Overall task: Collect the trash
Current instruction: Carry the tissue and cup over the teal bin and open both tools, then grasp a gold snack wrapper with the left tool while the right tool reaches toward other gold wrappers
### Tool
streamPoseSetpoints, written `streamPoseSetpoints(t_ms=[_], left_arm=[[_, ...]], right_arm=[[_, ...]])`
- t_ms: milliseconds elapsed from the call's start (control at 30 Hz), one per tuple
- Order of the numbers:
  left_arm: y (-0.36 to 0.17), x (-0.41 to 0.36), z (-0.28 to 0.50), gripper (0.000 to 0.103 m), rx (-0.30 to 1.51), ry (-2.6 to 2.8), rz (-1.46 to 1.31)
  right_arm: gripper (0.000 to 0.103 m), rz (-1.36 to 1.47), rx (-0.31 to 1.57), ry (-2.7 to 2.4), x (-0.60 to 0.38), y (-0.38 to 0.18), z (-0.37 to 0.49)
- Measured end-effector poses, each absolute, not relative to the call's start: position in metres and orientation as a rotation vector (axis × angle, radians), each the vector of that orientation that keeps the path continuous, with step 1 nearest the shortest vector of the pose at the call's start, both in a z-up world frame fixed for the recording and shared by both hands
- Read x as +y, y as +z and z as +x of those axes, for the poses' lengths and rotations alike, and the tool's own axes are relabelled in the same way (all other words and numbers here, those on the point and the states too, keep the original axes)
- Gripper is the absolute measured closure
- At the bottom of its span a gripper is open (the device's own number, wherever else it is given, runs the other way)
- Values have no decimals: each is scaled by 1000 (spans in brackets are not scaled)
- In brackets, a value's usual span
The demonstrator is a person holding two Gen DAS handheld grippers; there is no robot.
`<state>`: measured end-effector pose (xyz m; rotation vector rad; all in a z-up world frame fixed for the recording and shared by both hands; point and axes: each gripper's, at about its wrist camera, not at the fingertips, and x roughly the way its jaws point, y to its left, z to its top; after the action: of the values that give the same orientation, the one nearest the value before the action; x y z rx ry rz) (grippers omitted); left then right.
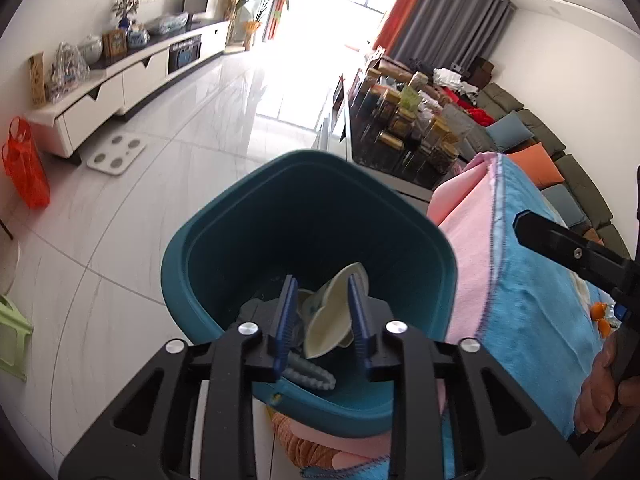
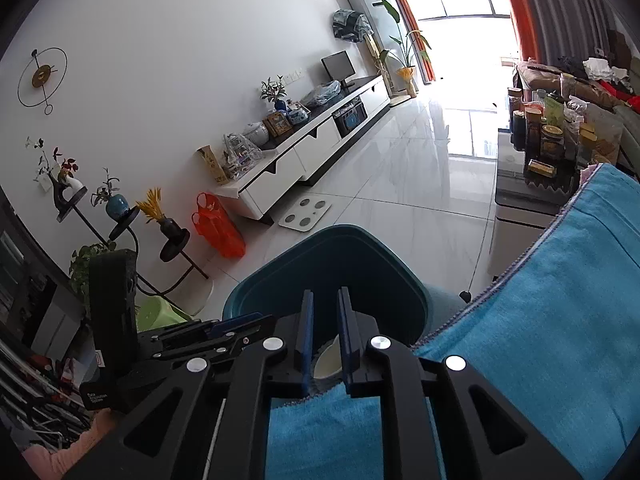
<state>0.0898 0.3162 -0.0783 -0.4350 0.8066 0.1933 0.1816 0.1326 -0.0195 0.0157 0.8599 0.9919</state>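
Observation:
A teal trash bin (image 1: 208, 248) stands against a table draped with a blue towel (image 1: 532, 280) and a pink cloth (image 1: 468, 240). My left gripper (image 1: 321, 278) hangs over the bin's mouth, open. A cream crumpled cup (image 1: 332, 320) lies below, seen between the blue pads, with no pad pressing on it; a grey toothed piece (image 1: 312, 372) lies beside it. My right gripper (image 2: 325, 294) hovers over the bin (image 2: 360, 256) from the towel (image 2: 560, 300) side, jaws a narrow gap apart and empty. Through that gap shows the cream cup (image 2: 328, 364). The left gripper (image 2: 236, 322) appears side-on at the left.
White tiled floor stretches ahead with a white scale (image 1: 116, 152), an orange bag (image 1: 26, 168) and a long white TV cabinet (image 1: 132, 80). A low table with several jars (image 1: 412, 128) and a sofa (image 1: 560, 144) lie right. Small orange scraps (image 1: 598, 312) rest near the person's hand (image 1: 600, 392).

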Motion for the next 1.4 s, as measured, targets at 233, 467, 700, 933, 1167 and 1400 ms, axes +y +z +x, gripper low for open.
streamPoseSetpoints(t_ms=[233, 467, 700, 933, 1167, 1400], left_arm=[[-38, 281, 67, 55, 687, 125, -365], [-14, 228, 54, 48, 621, -11, -296], [-16, 154, 55, 43, 635, -202, -248], [-30, 77, 67, 43, 702, -403, -189], [-35, 3, 79, 43, 745, -563, -139], [-35, -57, 94, 43, 786, -676, -88]], right_arm=[[82, 24, 789, 999, 87, 2, 160], [74, 33, 711, 953, 17, 16, 129], [68, 75, 663, 792, -76, 18, 103], [67, 116, 655, 590, -166, 10, 79], [67, 168, 632, 424, -244, 6, 60], [67, 236, 611, 298, -308, 1, 54]])
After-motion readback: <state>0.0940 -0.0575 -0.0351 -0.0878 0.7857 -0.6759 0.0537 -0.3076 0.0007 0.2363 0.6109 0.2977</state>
